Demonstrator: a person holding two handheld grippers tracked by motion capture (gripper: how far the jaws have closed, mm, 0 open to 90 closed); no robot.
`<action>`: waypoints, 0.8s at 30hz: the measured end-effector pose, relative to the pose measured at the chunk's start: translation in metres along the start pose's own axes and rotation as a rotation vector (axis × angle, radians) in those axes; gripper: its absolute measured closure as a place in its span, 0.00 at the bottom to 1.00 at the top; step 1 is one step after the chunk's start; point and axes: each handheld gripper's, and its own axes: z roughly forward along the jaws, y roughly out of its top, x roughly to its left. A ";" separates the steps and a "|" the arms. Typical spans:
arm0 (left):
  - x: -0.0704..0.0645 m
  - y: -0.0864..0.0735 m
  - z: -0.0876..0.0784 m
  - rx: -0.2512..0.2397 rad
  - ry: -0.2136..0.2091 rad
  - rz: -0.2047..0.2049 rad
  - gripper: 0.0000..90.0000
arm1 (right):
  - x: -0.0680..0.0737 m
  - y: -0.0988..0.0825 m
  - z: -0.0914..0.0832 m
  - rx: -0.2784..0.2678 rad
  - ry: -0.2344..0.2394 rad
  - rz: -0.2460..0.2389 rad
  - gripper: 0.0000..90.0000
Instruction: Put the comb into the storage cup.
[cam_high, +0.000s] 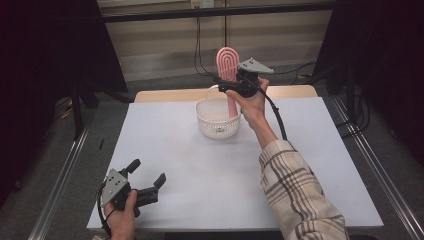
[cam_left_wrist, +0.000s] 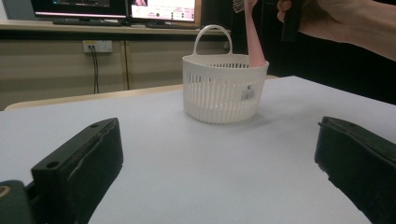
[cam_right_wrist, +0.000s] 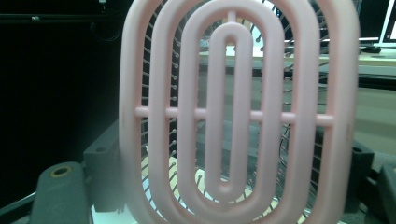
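A pink vented hairbrush (cam_high: 227, 62) stands upright, its oval head up and its handle reaching down into a white slotted basket (cam_high: 210, 106) at the table's far middle. My right gripper (cam_high: 231, 86) is shut on the brush just below the head, above the basket's rim. In the right gripper view the brush head (cam_right_wrist: 233, 112) stands close between the black fingers (cam_right_wrist: 100, 168). My left gripper (cam_high: 148, 171) rests near the front left edge, open with nothing between its jaws. From the left gripper view, the basket (cam_left_wrist: 219, 93) and brush handle (cam_left_wrist: 254, 44) lie ahead.
The white table (cam_high: 200, 165) has a wooden strip along its far edge. The right gripper's cable (cam_high: 277, 112) trails along the forearm in a plaid sleeve (cam_high: 300, 195). Monitors (cam_left_wrist: 112, 7) stand on a shelf beyond the table.
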 end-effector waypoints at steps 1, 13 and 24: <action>0.000 0.000 0.000 -0.003 0.000 -0.004 0.01 | 0.000 -0.001 0.000 0.003 -0.002 0.003 0.22; 0.000 0.000 0.000 -0.002 0.004 -0.002 0.01 | -0.004 -0.007 -0.002 0.005 -0.008 0.021 0.22; 0.000 0.000 0.000 0.000 0.003 0.001 0.01 | -0.004 -0.016 -0.003 0.018 -0.009 0.027 0.22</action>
